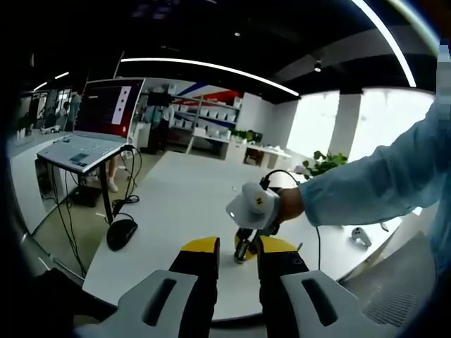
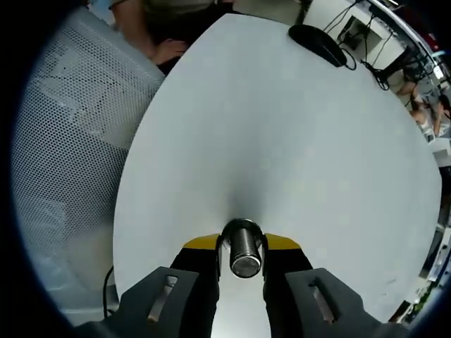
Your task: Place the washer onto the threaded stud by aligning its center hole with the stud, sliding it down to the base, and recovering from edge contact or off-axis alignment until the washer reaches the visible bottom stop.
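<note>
In the right gripper view I look straight down the threaded stud [image 2: 245, 257], which stands on the white table [image 2: 282, 141] and rises between my right gripper's [image 2: 242, 243] yellow-tipped jaws. A metal ring, the washer [image 2: 241, 227], circles the stud at the jaw tips, and the jaws close against it from both sides. How far the washer sits above the stud's base is hidden. In the left gripper view the right gripper [image 1: 243, 255], held by a hand in a light blue sleeve [image 1: 380, 183], points down at the table. My left gripper [image 1: 238, 245] hovers just in front of it, jaws parted and holding nothing.
A black mouse [image 1: 121, 232] [image 2: 320, 39] lies on the table's far side. A laptop [image 1: 84, 148] on a stand is beyond the table edge. A white mesh chair [image 2: 63, 141] stands beside the table. A small white device [image 1: 361, 236] lies at the right.
</note>
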A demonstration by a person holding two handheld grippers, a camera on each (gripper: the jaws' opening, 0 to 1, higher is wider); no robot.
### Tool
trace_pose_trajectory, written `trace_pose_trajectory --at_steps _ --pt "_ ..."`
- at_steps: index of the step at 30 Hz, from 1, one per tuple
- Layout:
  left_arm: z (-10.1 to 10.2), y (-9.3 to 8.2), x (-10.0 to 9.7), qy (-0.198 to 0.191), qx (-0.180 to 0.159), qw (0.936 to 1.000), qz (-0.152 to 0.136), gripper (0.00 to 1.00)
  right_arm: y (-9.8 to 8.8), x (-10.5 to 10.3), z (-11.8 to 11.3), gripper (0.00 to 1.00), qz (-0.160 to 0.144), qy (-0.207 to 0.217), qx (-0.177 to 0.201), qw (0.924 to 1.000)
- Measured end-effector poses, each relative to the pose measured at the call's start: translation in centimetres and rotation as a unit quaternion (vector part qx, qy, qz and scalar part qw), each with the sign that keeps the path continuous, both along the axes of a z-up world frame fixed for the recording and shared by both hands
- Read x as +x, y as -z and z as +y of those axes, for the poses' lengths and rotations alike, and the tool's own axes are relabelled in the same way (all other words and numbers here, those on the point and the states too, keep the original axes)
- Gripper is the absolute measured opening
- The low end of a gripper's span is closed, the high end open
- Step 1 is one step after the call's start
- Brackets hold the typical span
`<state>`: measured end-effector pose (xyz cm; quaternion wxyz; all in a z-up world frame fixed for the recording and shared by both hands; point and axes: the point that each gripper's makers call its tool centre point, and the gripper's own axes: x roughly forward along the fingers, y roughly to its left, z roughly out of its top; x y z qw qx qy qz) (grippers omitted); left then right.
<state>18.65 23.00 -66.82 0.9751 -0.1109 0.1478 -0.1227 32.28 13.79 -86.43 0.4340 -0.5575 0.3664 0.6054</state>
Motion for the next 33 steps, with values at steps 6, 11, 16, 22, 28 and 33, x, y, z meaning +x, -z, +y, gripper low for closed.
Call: trace_pose_trajectory --at_steps 6,11,16,22,28,33 --pt "-0.1 0.1 0.0 0.002 0.002 1.0000 0.002 0.19 0.0 0.3 0.2 0.28 0.005 0.035 0.025 0.9991" --pt "-0.1 0.1 0.0 0.004 0.003 1.0000 0.003 0.19 -1.6 0.0 -0.1 0.48 0.009 0.103 0.060 0.9928" --pt "-0.2 0.1 -0.1 0.007 0.006 1.0000 0.004 0.19 -5.2 -1.0 -0.3 0.49 0.034 0.141 0.131 0.9807" --pt "-0.3 0.1 -0.1 0.009 0.007 0.9999 0.005 0.19 -10.3 -3.7 -1.9 0.51 0.115 0.223 0.224 0.9416" --pt "-0.2 0.0 -0.1 0.010 0.006 0.9999 0.002 0.20 -14.4 -5.0 -5.4 0.52 0.153 0.306 0.292 0.8929" --pt "-0.3 0.0 -0.1 0.014 0.007 0.9999 0.002 0.20 -18.5 -6.1 -8.3 0.52 0.202 0.399 0.376 0.8117"
